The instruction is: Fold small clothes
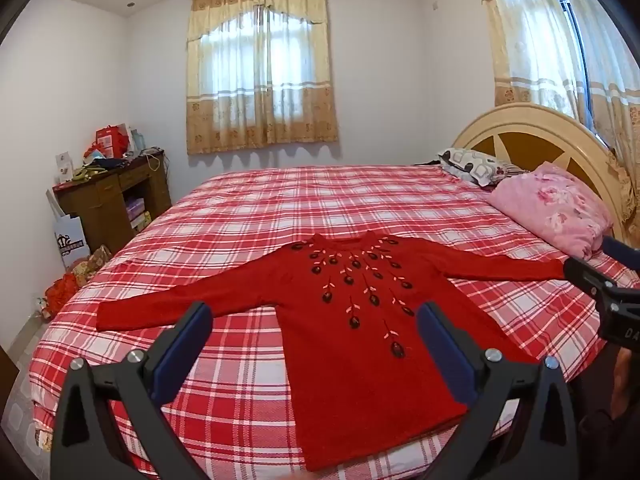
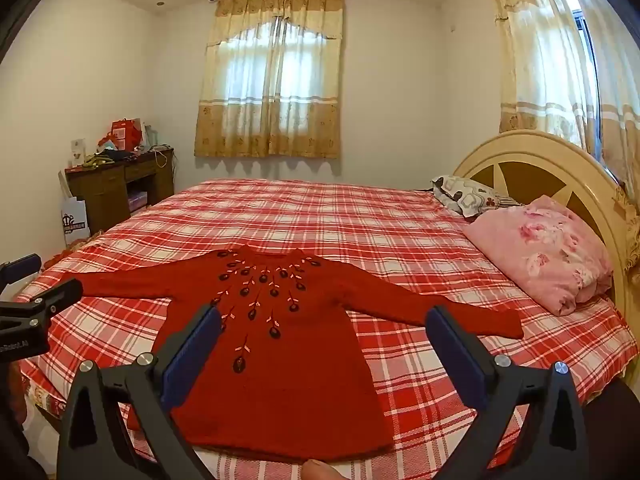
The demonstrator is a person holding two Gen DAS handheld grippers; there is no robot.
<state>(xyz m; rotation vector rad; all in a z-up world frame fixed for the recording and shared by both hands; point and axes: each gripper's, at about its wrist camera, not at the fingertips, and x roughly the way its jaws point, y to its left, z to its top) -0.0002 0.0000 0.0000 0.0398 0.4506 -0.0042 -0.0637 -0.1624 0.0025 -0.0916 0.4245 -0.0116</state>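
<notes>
A small red knitted sweater (image 1: 360, 340) with dark embroidered flowers lies flat, front up, sleeves spread, on the red-and-white plaid bed (image 1: 280, 208). It also shows in the right wrist view (image 2: 288, 360). My left gripper (image 1: 314, 316) is open and empty, held above the sweater's left side and lower left sleeve. My right gripper (image 2: 324, 320) is open and empty, held above the sweater's body and right sleeve. The right gripper also shows at the right edge of the left wrist view (image 1: 608, 292), and the left gripper at the left edge of the right wrist view (image 2: 28, 304).
A pink floral pillow (image 2: 548, 252) and a grey patterned pillow (image 2: 464, 196) lie by the cream headboard (image 2: 560, 160) on the right. A cluttered brown desk (image 1: 108, 196) and bags stand on the floor to the left. Curtained windows (image 1: 260, 68) are behind.
</notes>
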